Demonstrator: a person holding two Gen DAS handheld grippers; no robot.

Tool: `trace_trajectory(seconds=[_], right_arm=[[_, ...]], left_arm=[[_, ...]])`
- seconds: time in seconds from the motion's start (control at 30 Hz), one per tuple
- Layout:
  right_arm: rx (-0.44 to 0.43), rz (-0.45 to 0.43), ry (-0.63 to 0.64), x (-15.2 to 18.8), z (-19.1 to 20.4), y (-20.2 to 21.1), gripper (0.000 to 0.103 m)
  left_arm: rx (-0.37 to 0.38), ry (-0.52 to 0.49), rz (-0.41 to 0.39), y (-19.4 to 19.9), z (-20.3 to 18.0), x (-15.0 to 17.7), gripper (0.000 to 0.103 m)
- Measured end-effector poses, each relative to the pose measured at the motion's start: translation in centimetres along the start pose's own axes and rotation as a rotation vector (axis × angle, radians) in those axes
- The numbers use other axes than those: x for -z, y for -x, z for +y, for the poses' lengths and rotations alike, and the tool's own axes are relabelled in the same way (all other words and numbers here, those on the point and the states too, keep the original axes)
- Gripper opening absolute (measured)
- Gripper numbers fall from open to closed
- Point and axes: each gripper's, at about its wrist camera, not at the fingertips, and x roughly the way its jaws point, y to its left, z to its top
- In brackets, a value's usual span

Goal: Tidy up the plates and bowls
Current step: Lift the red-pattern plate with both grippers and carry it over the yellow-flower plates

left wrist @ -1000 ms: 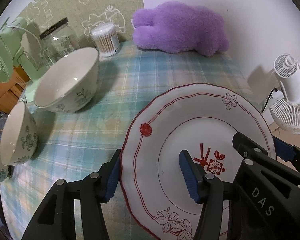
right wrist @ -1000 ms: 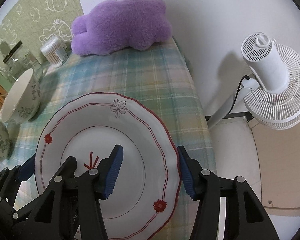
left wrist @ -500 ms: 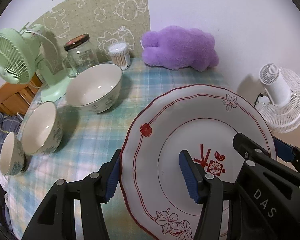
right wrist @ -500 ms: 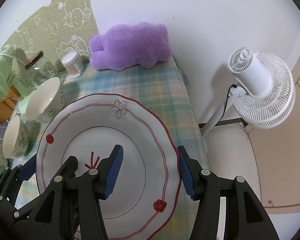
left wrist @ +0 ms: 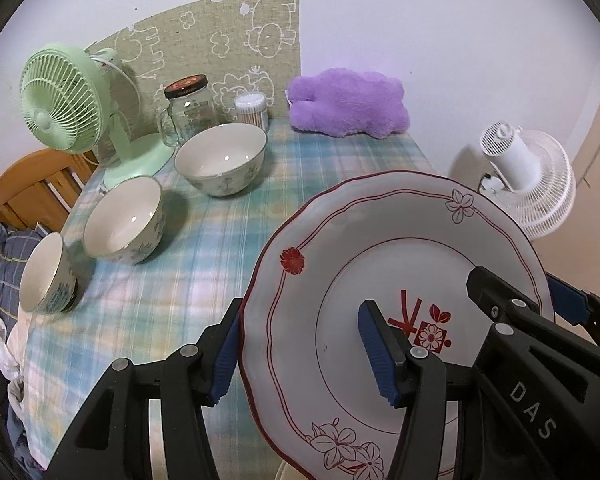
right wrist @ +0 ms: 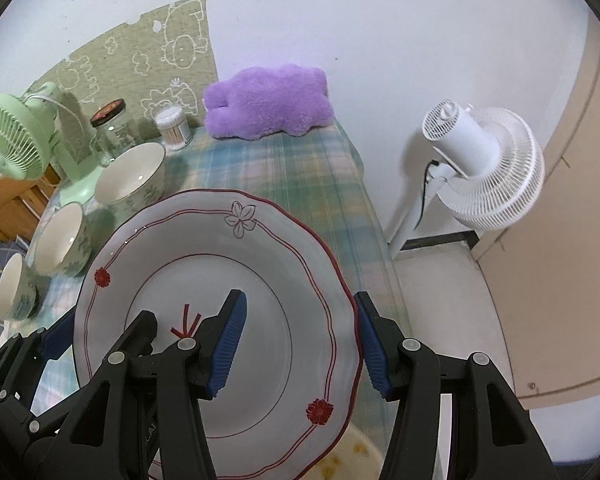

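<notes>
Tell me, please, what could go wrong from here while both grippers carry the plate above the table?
1. The plate is pinched only at opposite rim edges by the left gripper and the right gripper; uneven motion could make it slip or twist loose.
2. Three bowls stand close along the table's left side; a low leftward swing might clip one.

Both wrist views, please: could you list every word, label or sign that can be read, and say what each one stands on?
"DAS": white letters on the black body of the right hand-held gripper, seen in the left wrist view.
Red character-like mark at the centre of the plate: partly hidden, not readable.
Jar lid and label: too small and blurred to read.
Letters on the left hand-held gripper: cut off, unreadable.
</notes>
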Motion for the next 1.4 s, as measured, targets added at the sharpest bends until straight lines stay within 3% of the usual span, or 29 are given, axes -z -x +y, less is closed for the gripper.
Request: trace_trajectory(seconds=[0.47, 0.8, 1.1, 1.4], right_arm=[[0.071, 0.023, -0.049, 7.2, -0.6, 4.5, 0.058], [0.120, 0.088, -0.099, 11.3, -2.3, 4.2, 0.058], [0.142, 0.144, -0.126, 13.0, -3.5, 2.8, 0.058], [0.144, 0.184, -0.132, 13.4, -4.0, 1.3, 0.058]], left_arm=[[0.074, -0.062, 0.033, 3.1, -0.1, 6.1, 0.058], [0.122, -0.123, 0.101, 2.2, -1.5, 9.4, 0.058], [0.136, -0.154, 0.156, 0.7, -2.7, 10.7, 0.058], [0.102, -0.185, 0.170, -0.1, -3.6, 11.1, 0.058]])
